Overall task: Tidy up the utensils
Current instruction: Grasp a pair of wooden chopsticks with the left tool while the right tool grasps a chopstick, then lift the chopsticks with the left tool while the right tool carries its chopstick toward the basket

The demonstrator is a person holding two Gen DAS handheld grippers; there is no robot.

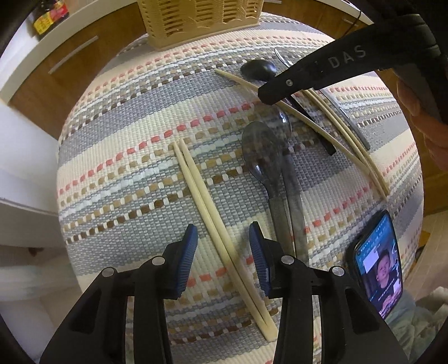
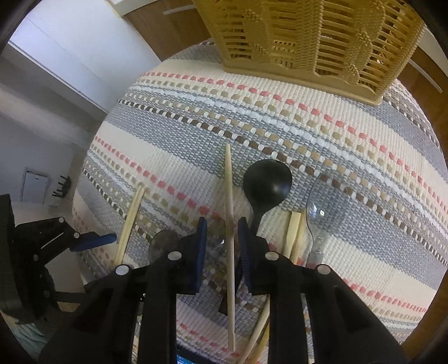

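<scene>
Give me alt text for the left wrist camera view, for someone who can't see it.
The left gripper straddles a pair of pale chopsticks lying on a striped woven mat, blue pads not touching them. Beyond lie translucent grey spoons, more chopsticks, a black spoon and a slatted basket.

A coarse woven cloth mat [image 1: 134,173] in grey, cream, coral and brown stripes looks rough and matt. The pale cream chopsticks [image 1: 207,201] seem smooth, wood or bamboo, with a dull finish. A round black plastic spoon [image 2: 267,183] is matt, faintly sheened. The smoky translucent plastic spoons [image 1: 261,156] look glossy. The tan slatted plastic basket [image 2: 313,42] imitates wicker. Ribbed blue rubbery fingers [image 1: 187,257] sit on matt black plastic frames. A phone [image 1: 378,263] shows a glossy glass screen.
</scene>
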